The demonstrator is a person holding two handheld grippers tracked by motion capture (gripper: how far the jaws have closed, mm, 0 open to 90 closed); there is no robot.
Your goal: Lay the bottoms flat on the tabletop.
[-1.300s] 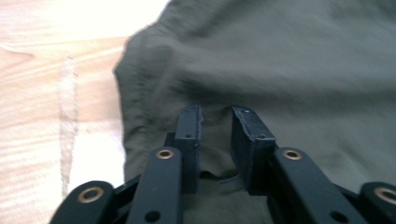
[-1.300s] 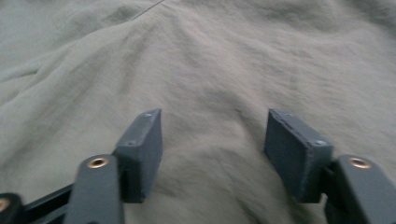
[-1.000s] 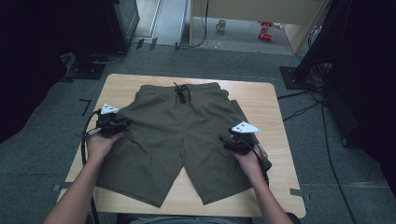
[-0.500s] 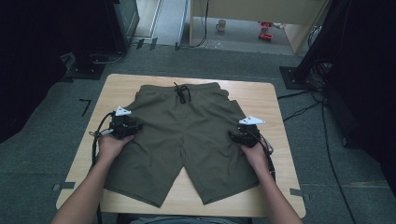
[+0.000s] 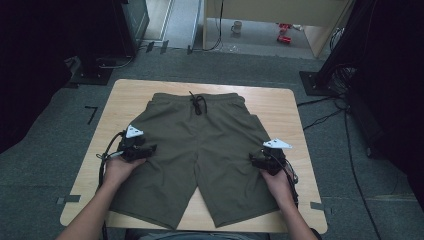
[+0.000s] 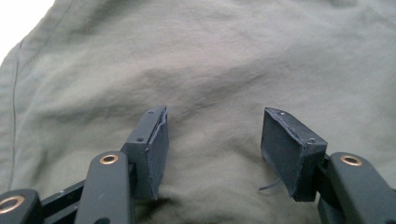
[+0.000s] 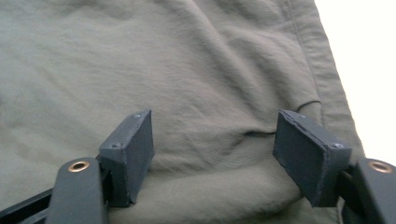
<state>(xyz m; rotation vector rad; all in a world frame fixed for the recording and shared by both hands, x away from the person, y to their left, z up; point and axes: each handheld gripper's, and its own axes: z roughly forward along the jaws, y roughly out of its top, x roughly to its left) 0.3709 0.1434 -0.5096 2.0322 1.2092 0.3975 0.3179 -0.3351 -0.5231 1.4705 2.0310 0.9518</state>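
Observation:
Olive green shorts (image 5: 200, 150) lie flat on the wooden table (image 5: 290, 107), waistband and black drawstring (image 5: 198, 103) at the far side, legs toward the person. My left gripper (image 5: 149, 148) rests over the shorts' left leg near its outer edge, jaws open on the cloth (image 6: 215, 84) with nothing pinched. My right gripper (image 5: 254, 159) sits over the right leg near its outer seam, jaws open; a fold of fabric (image 7: 261, 135) lies between them, and the hem edge (image 7: 322, 51) runs at the right.
The table's front edge (image 5: 200, 227) is close to the person's forearms. Cables (image 5: 325, 117) trail on the grey carpet at the right. Dark equipment stands (image 5: 95, 75) sit beyond the table's far left, and a wooden desk (image 5: 270, 15) stands at the back.
Both grippers moved inward from the shorts' outer edges onto the legs. The left went right, and the right came slightly left and toward the person.

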